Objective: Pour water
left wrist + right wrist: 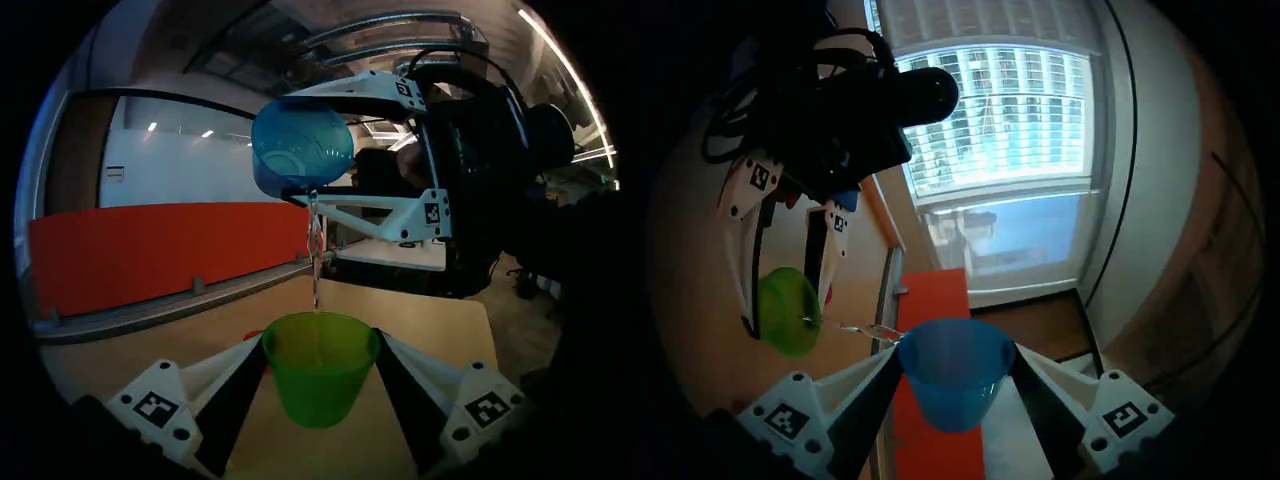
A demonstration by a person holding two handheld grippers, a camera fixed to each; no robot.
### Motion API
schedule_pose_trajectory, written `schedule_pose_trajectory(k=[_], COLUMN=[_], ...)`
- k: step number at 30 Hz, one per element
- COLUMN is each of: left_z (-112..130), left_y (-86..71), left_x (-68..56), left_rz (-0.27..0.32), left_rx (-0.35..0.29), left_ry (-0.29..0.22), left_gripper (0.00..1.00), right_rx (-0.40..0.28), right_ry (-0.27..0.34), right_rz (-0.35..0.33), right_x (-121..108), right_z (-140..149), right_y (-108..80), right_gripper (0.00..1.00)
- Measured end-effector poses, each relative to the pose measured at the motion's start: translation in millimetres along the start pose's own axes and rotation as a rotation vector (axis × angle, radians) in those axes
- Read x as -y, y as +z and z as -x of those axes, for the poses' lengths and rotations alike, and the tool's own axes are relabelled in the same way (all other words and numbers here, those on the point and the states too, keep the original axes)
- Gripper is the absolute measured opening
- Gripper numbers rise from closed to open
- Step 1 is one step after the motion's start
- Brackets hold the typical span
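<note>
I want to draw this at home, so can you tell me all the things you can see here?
green cup: one, green, upright between the left gripper's fingers, over the table.
blue cup: one, blue, tipped above the green cup, between the right gripper's fingers.
water: one thin stream, clear, falling from the blue cup into the green cup.
table: one, light wood, under the green cup.
wall panel: one, orange, behind the table.
window: one, bright, with blinds, in the right gripper view.
left gripper: one, white and black, shut on the green cup.
right gripper: one, white and black, shut on the blue cup.
</note>
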State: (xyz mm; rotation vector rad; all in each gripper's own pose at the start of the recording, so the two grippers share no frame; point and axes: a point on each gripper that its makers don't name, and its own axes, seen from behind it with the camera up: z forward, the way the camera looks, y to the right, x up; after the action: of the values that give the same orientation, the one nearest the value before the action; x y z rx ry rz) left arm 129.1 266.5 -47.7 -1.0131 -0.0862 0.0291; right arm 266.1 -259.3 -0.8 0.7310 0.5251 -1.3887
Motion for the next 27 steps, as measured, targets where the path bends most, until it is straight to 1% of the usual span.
schedule_pose_trajectory(k=[11,27], left_z=[-0.2,-2.4], left_y=[1.3,0.6], left_x=[2.1,0.6], left_rz=[-0.001,0.002], left_rx=[-0.001,-0.005], left_ry=[-0.003,-0.004], left_gripper=[0.89,0.89], right_rx=[-0.003,-0.006], right_ry=[-0.028,-0.076], right_rz=[0.008,0.022], right_x=[-3.3,-8.5], right_z=[-1.0,-4.1], right_y=[1.3,0.5], right_gripper=[0.92,0.92])
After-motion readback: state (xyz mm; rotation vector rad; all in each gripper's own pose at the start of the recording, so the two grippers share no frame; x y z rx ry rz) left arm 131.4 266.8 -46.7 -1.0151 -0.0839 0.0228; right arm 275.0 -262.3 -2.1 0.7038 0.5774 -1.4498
